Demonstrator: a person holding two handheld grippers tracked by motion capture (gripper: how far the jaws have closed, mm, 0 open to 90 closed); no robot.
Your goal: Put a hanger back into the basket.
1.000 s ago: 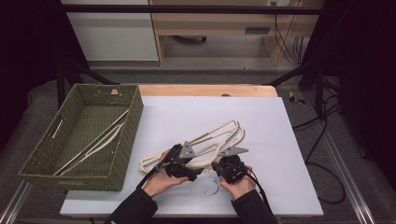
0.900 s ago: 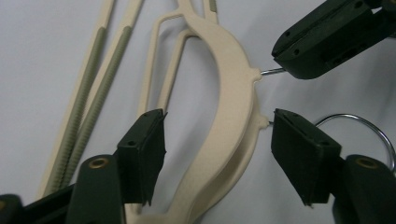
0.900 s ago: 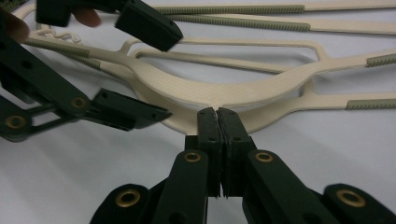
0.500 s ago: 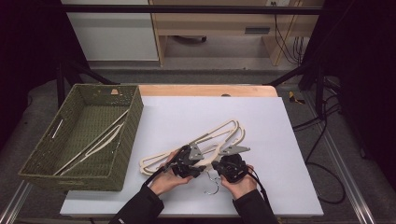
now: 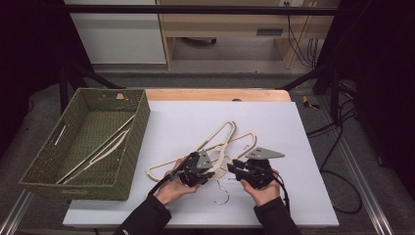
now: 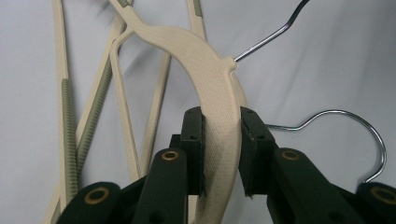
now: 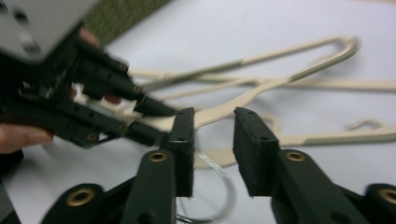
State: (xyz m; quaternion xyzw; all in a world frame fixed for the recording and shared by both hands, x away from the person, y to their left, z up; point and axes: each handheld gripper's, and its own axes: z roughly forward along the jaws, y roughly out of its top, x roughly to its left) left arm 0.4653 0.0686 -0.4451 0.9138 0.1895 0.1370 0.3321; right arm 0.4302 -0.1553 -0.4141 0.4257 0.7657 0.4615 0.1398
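Observation:
My left gripper (image 6: 222, 119) is shut on the broad neck of a cream plastic hanger (image 6: 205, 60), just below its metal hook (image 6: 266, 39). In the high view this left gripper (image 5: 211, 172) sits at the near end of a loose pile of cream hangers (image 5: 230, 134) on the white table (image 5: 303, 196). My right gripper (image 7: 214, 116) is open, its jaws on either side of a thin hanger arm (image 7: 261, 91) without touching it. It faces the left gripper (image 7: 156, 119) closely. In the high view the right gripper (image 5: 234, 175) is just right of the left one.
A green woven basket (image 5: 132, 147) stands at the table's left with a few cream hangers (image 5: 103, 147) lying in it. A second wire hook (image 5: 222, 196) rests on the table in front of the grippers. A wooden strip (image 5: 215, 94) runs along the far edge.
My left gripper has slid a little to the right, closer to the right gripper. The right gripper has stayed where it was.

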